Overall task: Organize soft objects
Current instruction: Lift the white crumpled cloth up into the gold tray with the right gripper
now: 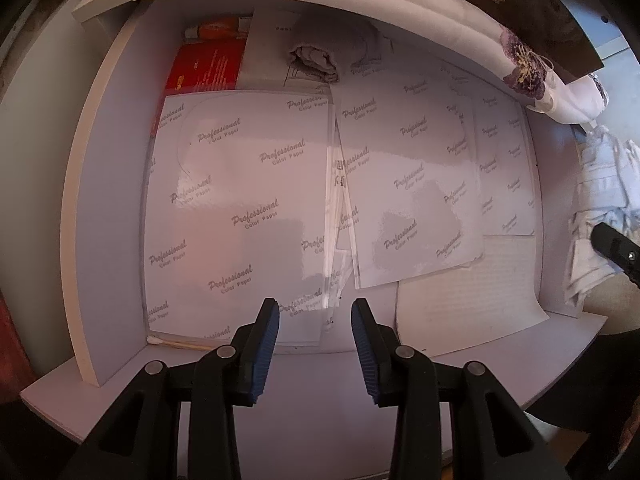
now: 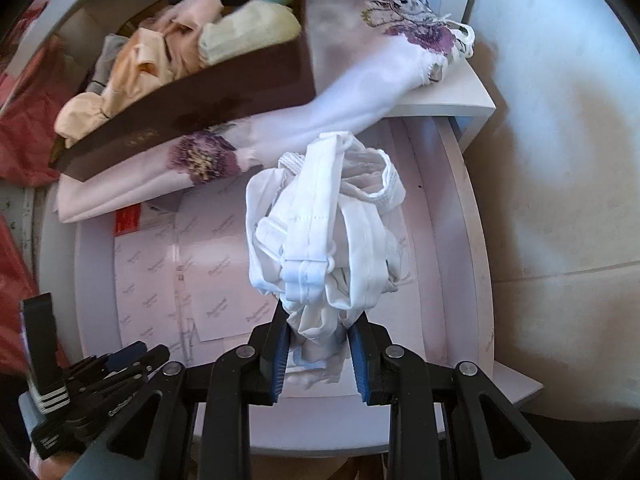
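A home: open drawer (image 1: 108, 208), floral scarf (image 2: 384, 80), boxed underclothes (image 2: 160, 60).

The paper sheets (image 1: 240, 184) in the drawer (image 1: 108, 184) are smooth and shiny. The drawer looks like matt white painted wood. The white cloth bundle (image 2: 320, 232) is soft and wrinkly. The flowered scarf (image 2: 360, 96) is thin smooth cloth. The brown box (image 2: 224, 96) looks glossy.
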Available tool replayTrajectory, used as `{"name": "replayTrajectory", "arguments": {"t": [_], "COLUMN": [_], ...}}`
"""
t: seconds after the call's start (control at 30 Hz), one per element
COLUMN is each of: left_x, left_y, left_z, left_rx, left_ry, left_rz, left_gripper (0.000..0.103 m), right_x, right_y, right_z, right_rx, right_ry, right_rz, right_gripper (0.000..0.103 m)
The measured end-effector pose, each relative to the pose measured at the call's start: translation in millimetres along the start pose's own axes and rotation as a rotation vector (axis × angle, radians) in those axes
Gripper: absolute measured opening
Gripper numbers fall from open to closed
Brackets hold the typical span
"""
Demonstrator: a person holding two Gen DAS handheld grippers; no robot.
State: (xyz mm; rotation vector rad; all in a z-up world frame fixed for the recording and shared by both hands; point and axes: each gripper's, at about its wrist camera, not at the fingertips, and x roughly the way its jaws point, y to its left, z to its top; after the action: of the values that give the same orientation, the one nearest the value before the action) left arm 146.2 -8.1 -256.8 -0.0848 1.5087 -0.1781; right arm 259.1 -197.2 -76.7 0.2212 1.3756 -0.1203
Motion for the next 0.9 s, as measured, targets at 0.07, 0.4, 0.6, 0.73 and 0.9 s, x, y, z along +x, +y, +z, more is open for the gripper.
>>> {"name": "replayTrajectory", "arguments": {"t": [0.07,0.4,0.6,0.73,0.9], "left_x": [-1,2,8,9,10], "left_y": [-2,-7,-7,-6,-5], "left_z": [-2,-1,0,0,0], "left_rx": [0.002,0.005,0.007,0.003,-0.003], "left_ry": [0.002,0.014,0.014,0.013,0.014], "left_rz": [0.004,0.009,0.001,-0.001,-0.01], "left_gripper": [0.037,0.038,0.038,0.038,0.038], "right_x": [-9,-36,-66,-85,-104], "right_y": [2,0,-8,-10,-15], "right_z": [4,5,7,8,12], "right_rx": [-0.009,-0.043,-0.067,-0.079,-0.07], "right_ry": [-0.012,-0.044,-0.091,-0.112,-0.143], "right_rz": [0.013,0.056,0.099,0.127,0.161], "right_gripper": [0.028,0.028,0.028,0.028,0.028]}}
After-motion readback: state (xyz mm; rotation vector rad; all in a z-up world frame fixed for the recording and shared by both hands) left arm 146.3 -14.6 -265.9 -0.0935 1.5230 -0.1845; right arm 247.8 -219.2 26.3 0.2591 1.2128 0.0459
